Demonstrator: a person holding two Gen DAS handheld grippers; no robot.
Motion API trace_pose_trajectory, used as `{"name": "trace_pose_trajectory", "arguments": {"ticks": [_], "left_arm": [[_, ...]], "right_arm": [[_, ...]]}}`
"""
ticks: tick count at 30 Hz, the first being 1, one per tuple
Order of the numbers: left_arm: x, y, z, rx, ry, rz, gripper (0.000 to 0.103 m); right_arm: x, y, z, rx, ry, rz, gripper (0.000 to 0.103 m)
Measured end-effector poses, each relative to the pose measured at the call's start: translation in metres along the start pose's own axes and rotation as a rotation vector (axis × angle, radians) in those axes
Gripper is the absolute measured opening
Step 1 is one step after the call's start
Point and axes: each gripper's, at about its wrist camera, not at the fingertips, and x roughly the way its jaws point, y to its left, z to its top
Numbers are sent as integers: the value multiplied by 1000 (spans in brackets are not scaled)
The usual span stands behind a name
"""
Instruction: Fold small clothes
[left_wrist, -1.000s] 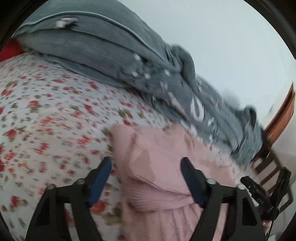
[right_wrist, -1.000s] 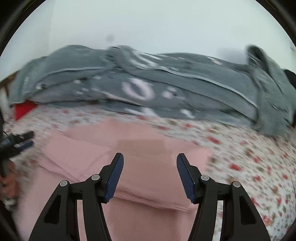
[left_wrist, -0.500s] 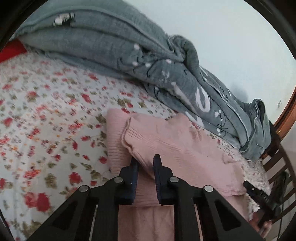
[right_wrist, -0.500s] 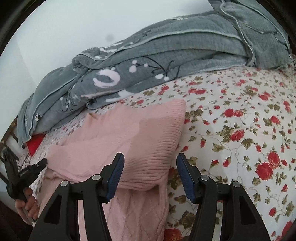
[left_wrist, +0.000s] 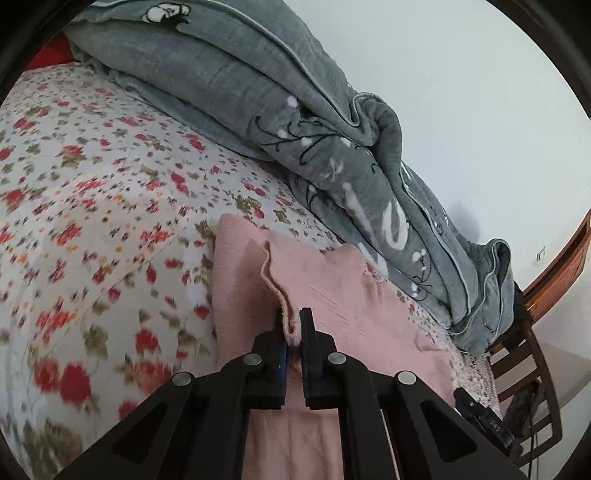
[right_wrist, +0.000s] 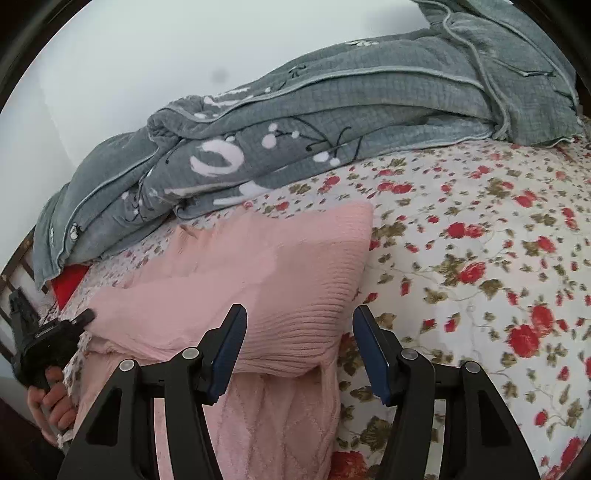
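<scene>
Left gripper (left_wrist: 291, 332): fingers nearly closed, clamped on a raised ribbed edge of the pink knit garment (left_wrist: 332, 295); the pinched edge stands up in a ridge running away from the tips, rest of the knit lies flat on the bed. In the right wrist view the same left gripper (right_wrist: 86, 315) shows at far left, its tip at the garment's left edge, with the person's hand (right_wrist: 50, 410) around the handle. Right gripper (right_wrist: 297, 350): fingers spread wide, gripping nothing; left pad (right_wrist: 229, 350) over the folded ribbed part of the pink knit garment (right_wrist: 258, 280), right pad (right_wrist: 371, 358) over the sheet just off the garment's right edge. Can't tell if the pads touch the fabric. Count: two grippers, one pink garment (folded ribbed layer on top of a cable-pattern layer), one grey quilt, one red item. Garment sits on the near side of the bed, on the floral bedsheet (right_wrist: 480, 277), white with red flowers and olive leaves. Grey quilt (right_wrist: 332, 122) with white print and pale piping is bundled along the far side, near the garment's back edge. Red item (right_wrist: 68, 282) pokes out under the quilt at left. Plain pale wall (left_wrist: 461, 92) behind. Wooden chair (left_wrist: 532, 369) and wooden door trim (left_wrist: 565, 266) at far right in the left wrist view.
</scene>
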Motion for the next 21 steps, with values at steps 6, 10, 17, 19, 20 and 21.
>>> {"name": "trace_pose_trajectory", "arguments": {"ticks": [6,10,17,19,20,21], "left_arm": [[-15,-12,-12,82,-39,103,7],[-2,-7,-9,58,24,164,8],[-7,-39,3,208,-73,147,17],[1,-42,6,202,-65,106,17],[7,-42,7,204,-54,104,17],[15,-41,7,213,-29,124,17]], "right_arm": [[-9,-5,0,22,-41,-6,65],[-3,-4,0,4,-9,-54,65],[3,-2,2,-17,18,-85,64],[-5,1,5,-35,-31,-95,66],[-4,3,6,-55,-26,-114,66],[1,7,8,-88,-3,-137,66]]}}
